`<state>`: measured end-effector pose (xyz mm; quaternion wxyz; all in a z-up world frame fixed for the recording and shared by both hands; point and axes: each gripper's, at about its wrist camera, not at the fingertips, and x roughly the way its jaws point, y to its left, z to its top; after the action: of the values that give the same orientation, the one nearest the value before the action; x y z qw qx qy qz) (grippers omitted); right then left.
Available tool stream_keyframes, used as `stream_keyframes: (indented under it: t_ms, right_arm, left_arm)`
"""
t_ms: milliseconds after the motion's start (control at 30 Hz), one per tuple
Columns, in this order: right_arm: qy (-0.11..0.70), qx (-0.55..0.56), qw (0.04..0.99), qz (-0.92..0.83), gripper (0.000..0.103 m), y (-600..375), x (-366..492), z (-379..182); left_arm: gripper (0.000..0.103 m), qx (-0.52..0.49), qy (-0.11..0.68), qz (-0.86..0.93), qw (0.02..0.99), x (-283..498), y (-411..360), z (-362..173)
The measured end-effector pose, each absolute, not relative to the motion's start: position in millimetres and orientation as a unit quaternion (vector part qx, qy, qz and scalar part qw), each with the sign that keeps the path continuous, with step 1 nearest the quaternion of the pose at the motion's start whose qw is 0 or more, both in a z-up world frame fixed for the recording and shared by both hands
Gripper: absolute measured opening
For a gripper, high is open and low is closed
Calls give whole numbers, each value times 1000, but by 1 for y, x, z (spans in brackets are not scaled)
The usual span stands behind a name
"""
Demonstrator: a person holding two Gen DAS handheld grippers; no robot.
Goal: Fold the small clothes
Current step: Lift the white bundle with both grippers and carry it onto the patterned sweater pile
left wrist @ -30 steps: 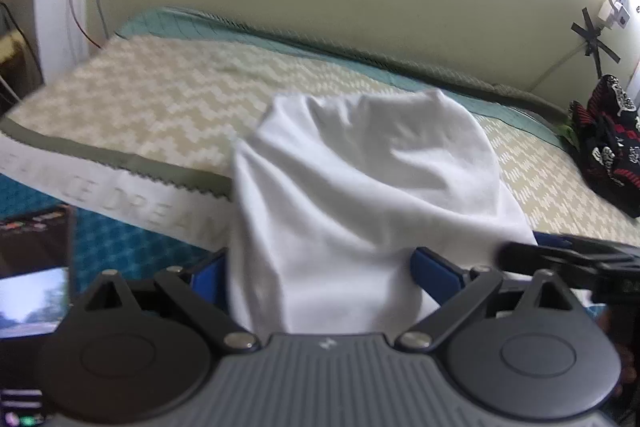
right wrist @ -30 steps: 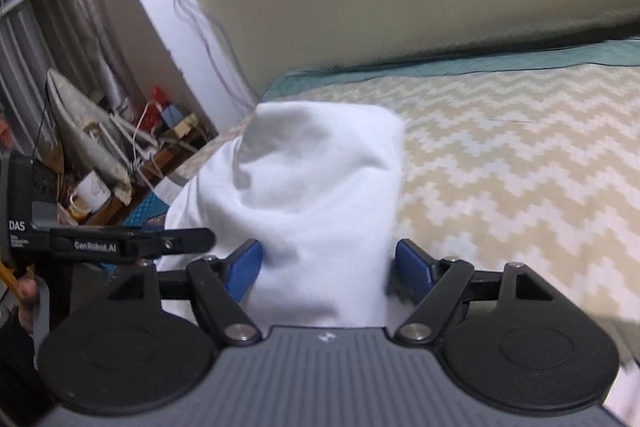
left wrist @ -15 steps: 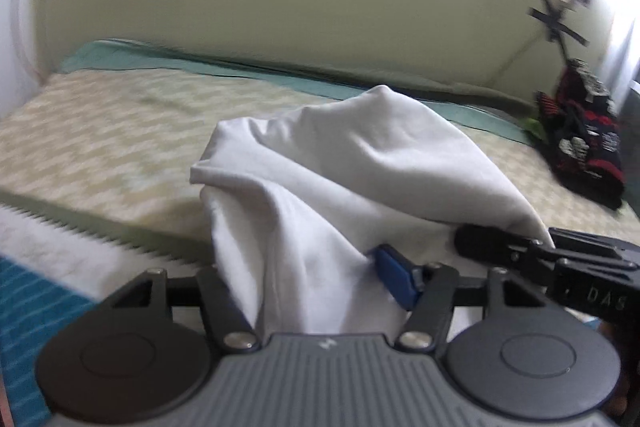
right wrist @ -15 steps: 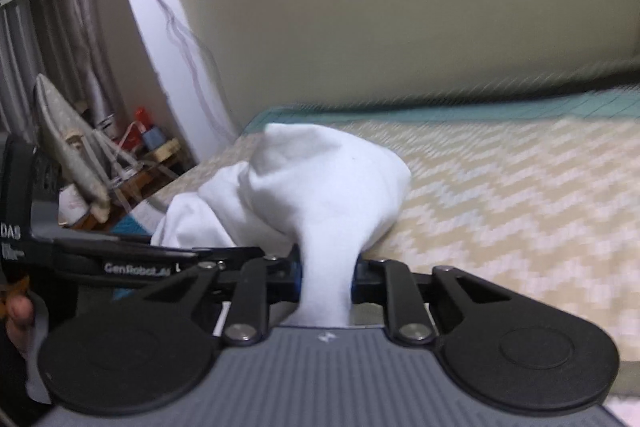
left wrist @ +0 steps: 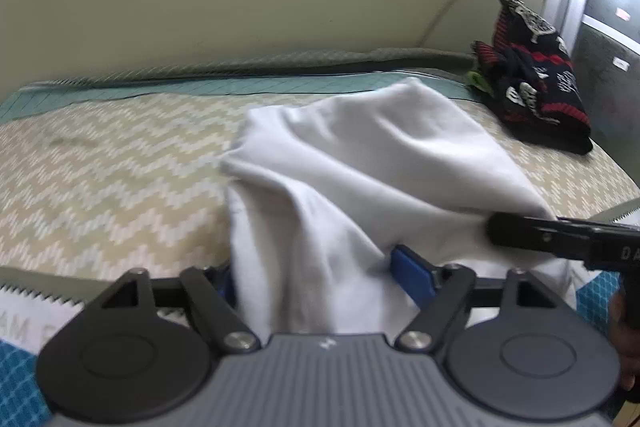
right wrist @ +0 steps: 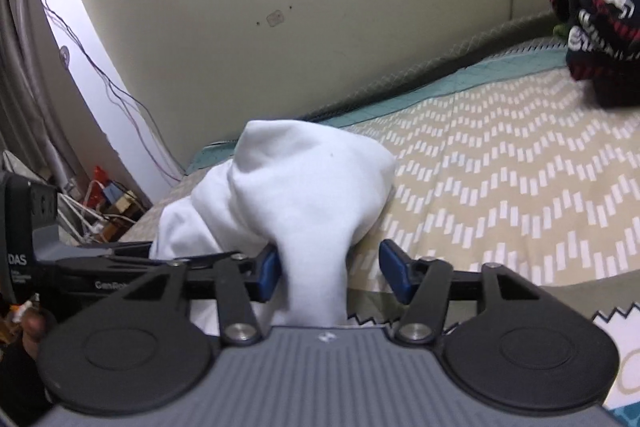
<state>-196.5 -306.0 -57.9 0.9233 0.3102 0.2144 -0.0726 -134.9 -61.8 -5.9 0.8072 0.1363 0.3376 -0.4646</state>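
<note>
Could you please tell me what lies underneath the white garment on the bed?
The white garment lies bunched on the zigzag-patterned bedcover, which shows all around it. Whatever sits directly beneath its folds is covered, so I cannot tell whether anything besides the bedcover is there.

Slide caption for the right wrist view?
Right gripper open around bunched white garment on zigzag bedspread.

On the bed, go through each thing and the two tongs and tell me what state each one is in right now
White garment: bunched up, not flat, near end running between both tongs.
Left tongs: jaws apart, just been opening, cloth between them.
Right tongs: jaws apart, just been opening; cloth touches the left pad, gap at the right pad.
Dark patterned knitwear: heaped at the far corner, untouched.
Zigzag bedspread: spread flat.
</note>
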Motion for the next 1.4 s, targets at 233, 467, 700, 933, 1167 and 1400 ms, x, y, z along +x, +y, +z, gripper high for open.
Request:
stream_keyframes:
  t_ms: [233, 467, 700, 933, 1167, 1400]
  right_arm:
    - [224, 315, 920, -57, 62, -303, -189, -62]
    - [238, 338, 911, -4, 65, -302, -163, -64]
    - [239, 353, 905, -6, 24, -306, -158, -63]
    - [159, 327, 931, -23, 19, -353, -189, 0]
    - [38, 265, 957, -116, 20, -484, -249, 87]
    - [40, 375, 904, -203, 21, -645, -267, 47]
  left_arm:
    - [100, 78, 397, -465, 788, -107, -38, -10]
    - [94, 73, 364, -493, 786, -121, -58, -16]
    - [52, 58, 383, -502, 773, -119, -68, -9]
    - [45, 75, 323, -564, 756, -138, -145, 66]
    - [46, 84, 213, -648, 726, -179, -320, 162]
    - [48, 144, 280, -626, 713, -180, -513, 114]
